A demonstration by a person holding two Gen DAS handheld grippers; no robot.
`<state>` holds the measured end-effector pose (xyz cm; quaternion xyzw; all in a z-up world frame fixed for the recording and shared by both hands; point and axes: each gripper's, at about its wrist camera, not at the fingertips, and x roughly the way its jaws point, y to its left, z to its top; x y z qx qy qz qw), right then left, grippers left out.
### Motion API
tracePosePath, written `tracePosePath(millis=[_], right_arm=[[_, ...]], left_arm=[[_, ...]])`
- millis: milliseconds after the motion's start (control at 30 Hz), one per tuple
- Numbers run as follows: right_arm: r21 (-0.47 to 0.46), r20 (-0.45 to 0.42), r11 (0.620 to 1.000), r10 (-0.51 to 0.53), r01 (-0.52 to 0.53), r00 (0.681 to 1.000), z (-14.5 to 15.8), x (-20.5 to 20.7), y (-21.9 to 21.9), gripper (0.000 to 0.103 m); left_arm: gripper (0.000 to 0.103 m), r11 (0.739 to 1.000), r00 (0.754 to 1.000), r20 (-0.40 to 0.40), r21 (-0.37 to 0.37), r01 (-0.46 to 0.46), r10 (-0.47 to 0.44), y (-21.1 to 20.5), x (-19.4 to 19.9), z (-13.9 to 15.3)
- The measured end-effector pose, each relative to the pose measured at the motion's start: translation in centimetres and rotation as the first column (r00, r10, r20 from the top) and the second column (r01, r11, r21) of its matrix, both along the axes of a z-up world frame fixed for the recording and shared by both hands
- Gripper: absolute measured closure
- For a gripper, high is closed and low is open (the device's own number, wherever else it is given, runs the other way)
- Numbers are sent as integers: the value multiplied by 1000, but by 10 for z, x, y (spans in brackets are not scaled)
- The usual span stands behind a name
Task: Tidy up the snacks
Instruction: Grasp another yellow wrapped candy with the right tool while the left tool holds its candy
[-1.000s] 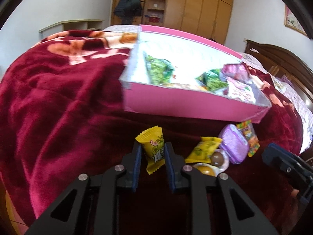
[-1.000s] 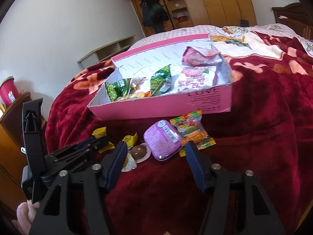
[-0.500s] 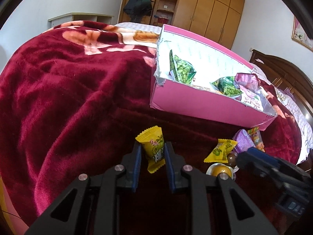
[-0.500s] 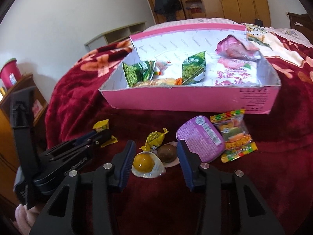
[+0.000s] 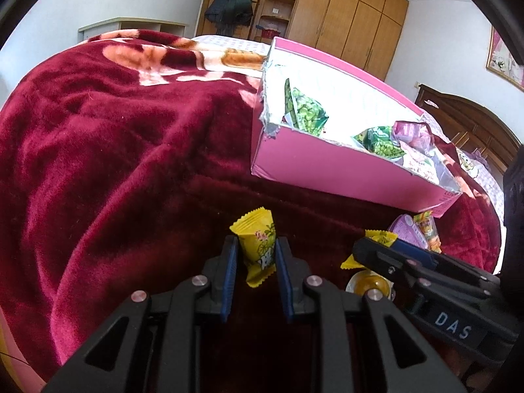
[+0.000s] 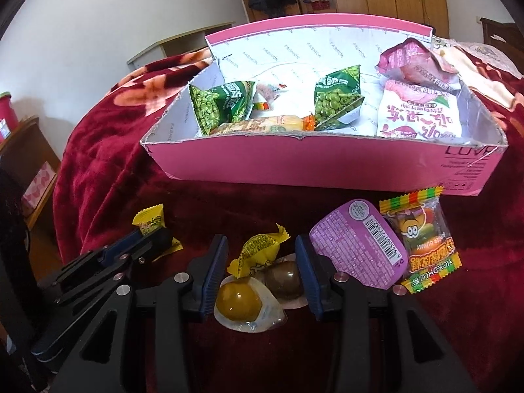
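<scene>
My left gripper (image 5: 256, 255) is shut on a yellow candy packet (image 5: 257, 249) just above the red blanket; it also shows in the right wrist view (image 6: 151, 226). My right gripper (image 6: 262, 258) is open around a second yellow candy (image 6: 258, 252) and two round jelly cups (image 6: 244, 301), low over the blanket. A pink cardboard box (image 6: 311, 160) lies behind, holding green pea packets (image 6: 222, 104), pink packets (image 6: 419, 114) and an orange bar. A purple tin (image 6: 360, 252) and a rainbow gummy packet (image 6: 425, 239) lie right of my right gripper.
The dark red blanket (image 5: 114, 147) covers the bed. The box shows in the left wrist view (image 5: 327, 163) to the upper right. Wooden wardrobes (image 5: 344, 16) and a white shelf (image 5: 131, 26) stand behind. A wooden cabinet (image 6: 29, 170) stands left of the bed.
My right gripper has moved left and down, from the purple tin to around the yellow candy and jelly cups, jaws narrowing. My left gripper keeps its candy and has shifted left.
</scene>
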<state>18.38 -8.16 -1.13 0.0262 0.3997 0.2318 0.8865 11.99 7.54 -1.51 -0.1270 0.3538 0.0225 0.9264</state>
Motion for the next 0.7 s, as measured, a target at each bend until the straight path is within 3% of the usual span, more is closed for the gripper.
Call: tracePosePath(millis=[167, 300, 700], right_arm=[[7, 0, 1000, 19, -19, 1000, -6, 0, 3, 67], [22, 4, 1000, 21, -21, 1000, -6, -1, 2, 81], [107, 31, 994, 34, -37, 999, 8, -19, -11, 82]], left_arm=[[79, 1000, 1000, 1, 19, 0, 0, -3, 0, 0], [79, 1000, 1000, 1, 21, 0, 0, -3, 0, 0], [81, 1000, 1000, 11, 23, 4, -5, -5, -5, 6]])
